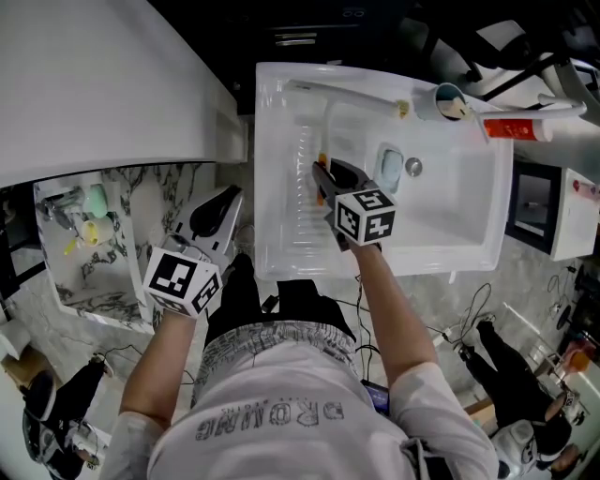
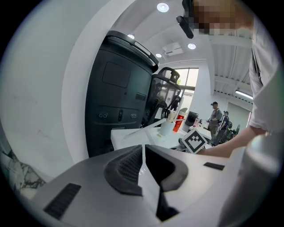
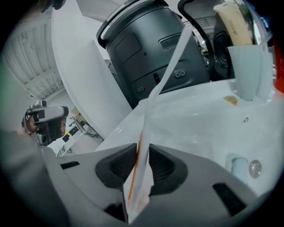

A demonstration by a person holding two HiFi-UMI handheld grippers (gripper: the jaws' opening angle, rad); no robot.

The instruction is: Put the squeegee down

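- Opening above the sink [image 1: 469, 216] at the head view's centre, the right gripper [image 3: 143, 159] had the squeegee [image 3: 148, 111] loose between its parting jaws. Freed at a tilt, it could have slid down the slick basin.
- Its long bar reached toward the cup [image 3: 246, 71] at upper right, and a topple could have knocked it.
- The left gripper [image 2: 143, 153], pressed together and empty, sat at lower left, too far off to steady anything.

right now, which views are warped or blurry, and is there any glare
Head view: sharp and evenly lit, with a bright sheen on the white sink. Left gripper view: fisheye bending with dark corners, ceiling lights blown out. Right gripper view: same fisheye bending, squeegee soft nearest the lens.
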